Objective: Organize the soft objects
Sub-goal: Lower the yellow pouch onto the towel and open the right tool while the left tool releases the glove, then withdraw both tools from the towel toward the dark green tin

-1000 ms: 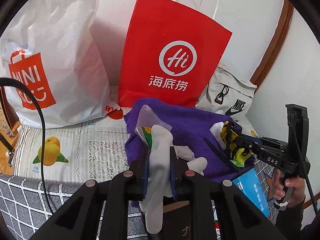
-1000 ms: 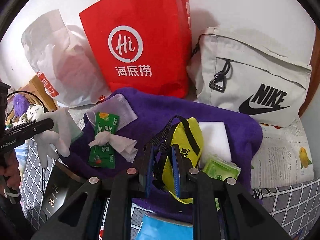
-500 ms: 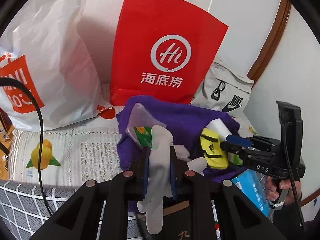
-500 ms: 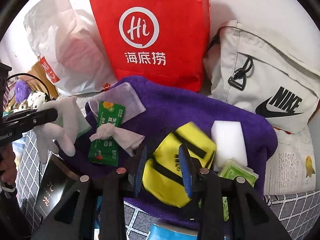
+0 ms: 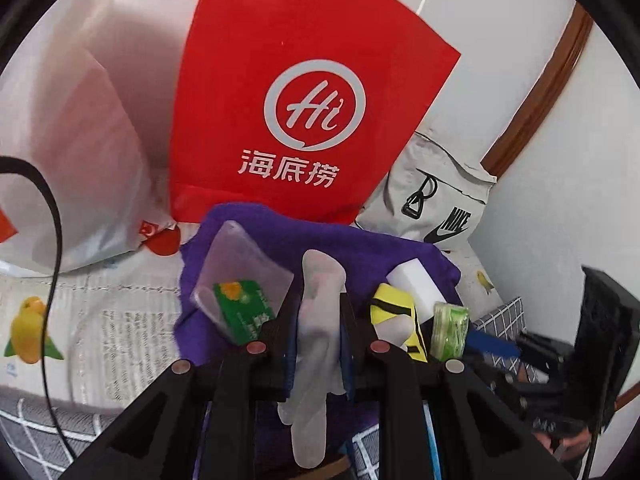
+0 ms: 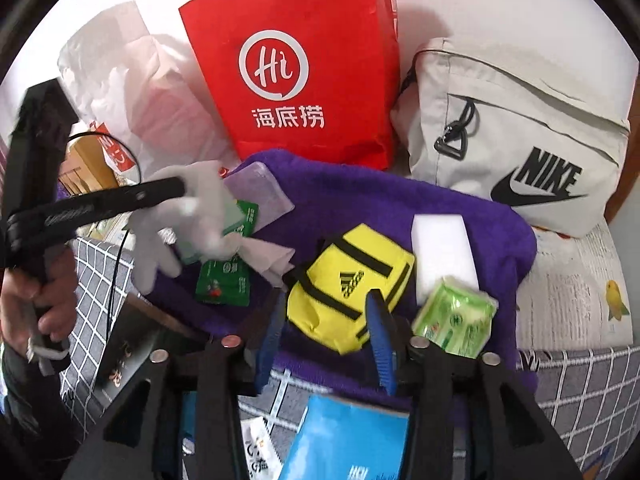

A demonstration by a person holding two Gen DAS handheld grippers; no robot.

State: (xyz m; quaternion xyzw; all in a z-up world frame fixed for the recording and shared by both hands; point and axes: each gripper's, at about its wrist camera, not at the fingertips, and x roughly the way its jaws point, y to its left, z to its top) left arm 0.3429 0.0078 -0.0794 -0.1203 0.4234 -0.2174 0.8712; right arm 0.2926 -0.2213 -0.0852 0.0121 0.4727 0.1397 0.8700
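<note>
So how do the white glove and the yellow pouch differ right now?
The white glove is held off the purple towel, pinched in the left tool; the yellow pouch lies on that towel. The glove is plain white and hangs limp; the pouch is bright yellow with black stripes and a logo, and keeps a boxy shape. The right tool is open around the pouch's near edge. Both look soft.

Yellow pouch (image 6: 349,285): no longer clamped and lifted; lies on the purple towel (image 6: 400,208).
Right gripper (image 6: 326,340): jaws now spread, pulled back from the pouch.
Left gripper (image 5: 318,330): carried closer to the towel.
</note>
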